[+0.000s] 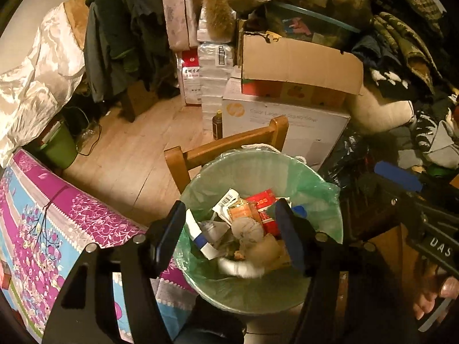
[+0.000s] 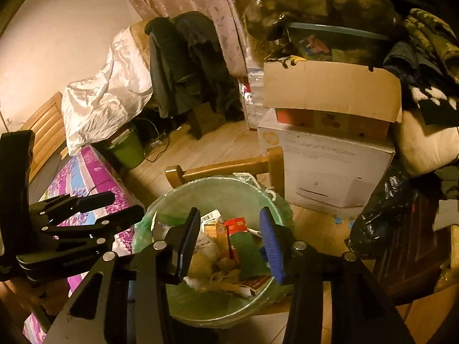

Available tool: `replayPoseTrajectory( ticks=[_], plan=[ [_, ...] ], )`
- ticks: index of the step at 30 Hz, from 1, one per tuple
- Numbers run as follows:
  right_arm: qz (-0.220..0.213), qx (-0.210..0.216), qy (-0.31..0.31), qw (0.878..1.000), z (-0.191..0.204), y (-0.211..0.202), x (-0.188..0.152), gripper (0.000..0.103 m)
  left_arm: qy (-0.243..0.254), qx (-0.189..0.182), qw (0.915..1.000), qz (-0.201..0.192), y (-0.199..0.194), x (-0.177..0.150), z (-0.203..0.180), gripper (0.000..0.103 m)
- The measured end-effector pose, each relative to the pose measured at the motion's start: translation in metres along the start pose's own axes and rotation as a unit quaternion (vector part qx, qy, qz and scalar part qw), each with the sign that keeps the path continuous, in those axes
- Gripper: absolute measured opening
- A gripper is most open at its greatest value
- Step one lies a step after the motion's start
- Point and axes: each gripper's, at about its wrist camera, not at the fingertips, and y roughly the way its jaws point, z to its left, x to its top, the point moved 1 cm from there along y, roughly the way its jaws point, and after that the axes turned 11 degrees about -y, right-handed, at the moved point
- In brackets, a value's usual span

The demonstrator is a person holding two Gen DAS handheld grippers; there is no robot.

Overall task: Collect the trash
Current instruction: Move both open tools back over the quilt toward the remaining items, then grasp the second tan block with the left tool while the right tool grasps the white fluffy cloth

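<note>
Trash bin (image 1: 324, 200) w/ a green liner sits on the floor right under both grippers, packed w/ stuff — a red box (image 1: 265, 200), a barcode wrapper (image 1: 228, 199), a white tube w/ a blue band (image 1: 198, 233), crumpled paper (image 1: 249, 229). From the right wrist view the same bin (image 2: 160, 220) shows a green flat piece (image 2: 248, 250) lying on top of the pile too.

Left gripper (image 1: 233, 233) hangs over the bin, jaws spread, nothing between them that they're pressing on (just the trash below). A blurry pale scrap (image 1: 266, 250) shows low between the jaws, can't tell if it's touching them or just lying on the pile.

Right gripper (image 2: 232, 243) is also above the bin, jaws apart, not pinching anything afaict. In the left wrist view it (image 1: 401, 176) pokes in from the right edge, w/ fingers of a hand (image 1: 436, 298) behind it.

Around it: a wooden chair (image 1: 229, 146) just behind the bin, a printer box (image 1: 287, 126) beyond that w/ a cardboard box (image 1: 301, 63) stacked on top, a black bag (image 2: 381, 215) to the right, and a purple floral cloth (image 1: 57, 220) on the left — can't tell what it covers.
</note>
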Motion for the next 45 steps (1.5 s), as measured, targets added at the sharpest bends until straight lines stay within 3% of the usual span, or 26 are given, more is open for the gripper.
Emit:
replayPoseTrajectory(
  ticks=[10,14,18,21,24,27,30,33,34,36,38,39,41,42,43,45],
  plan=[
    [-0.013,-0.006,-0.005,1.000,0.000,-0.007,0.005,0.046,-0.034,-0.026,0.9991,-0.002,-0.007,-0.002,0.023,0.062],
    [-0.036,-0.005,0.002,0.999,0.001,-0.017,0.012,0.046,-0.059,-0.042,0.9973,-0.014,-0.017,-0.009,0.047,0.062],
    [-0.068,0.008,0.013,0.998,0.007,-0.026,0.014,0.046,-0.112,-0.032,0.9926,-0.033,-0.032,-0.017,0.083,0.059],
    [-0.089,0.023,0.011,0.996,0.021,-0.030,0.015,0.046,-0.139,0.003,0.9875,-0.075,-0.058,-0.020,0.108,0.049],
    [-0.111,0.048,-0.002,0.993,0.045,-0.034,0.016,0.046,-0.148,0.061,0.9794,-0.124,-0.093,-0.028,0.129,0.040],
    [-0.124,0.076,-0.027,0.989,0.081,-0.033,0.014,0.046,-0.160,0.126,0.9657,-0.161,-0.132,-0.050,0.158,0.031],
    [-0.123,0.117,-0.059,0.984,0.127,-0.026,0.011,0.046,-0.196,0.170,0.9511,-0.167,-0.163,-0.084,0.194,0.021],
    [-0.106,0.162,-0.096,0.976,0.181,-0.017,0.007,0.046,-0.253,0.216,0.9296,-0.160,-0.192,-0.136,0.235,0.013],
    [-0.099,0.179,-0.109,0.973,0.201,-0.013,0.007,0.046,-0.284,0.239,0.9161,-0.152,-0.204,-0.164,0.254,0.012],
    [-0.088,0.207,-0.132,0.965,0.237,-0.010,0.004,0.046,-0.324,0.265,0.8973,-0.138,-0.217,-0.200,0.276,0.009],
    [-0.072,0.242,-0.160,0.954,0.279,-0.006,-0.002,0.046,-0.383,0.295,0.8673,-0.118,-0.236,-0.252,0.306,0.009],
    [-0.060,0.263,-0.181,0.946,0.305,-0.004,-0.007,0.046,-0.403,0.302,0.8566,-0.111,-0.242,-0.270,0.316,0.009],
    [-0.041,0.294,-0.224,0.928,0.354,-0.004,-0.020,0.046,-0.455,0.333,0.8208,-0.091,-0.259,-0.314,0.350,0.009],
    [-0.032,0.310,-0.247,0.917,0.380,-0.005,-0.030,0.046,-0.469,0.340,0.8104,-0.083,-0.265,-0.326,0.362,0.009],
    [-0.025,0.325,-0.268,0.907,0.404,-0.007,-0.041,0.046,-0.492,0.349,0.7944,-0.071,-0.276,-0.342,0.384,0.009],
    [-0.007,0.362,-0.317,0.876,0.457,-0.013,-0.067,0.046,-0.515,0.354,0.7780,-0.067,-0.290,-0.358,0.408,0.009]
  ],
)
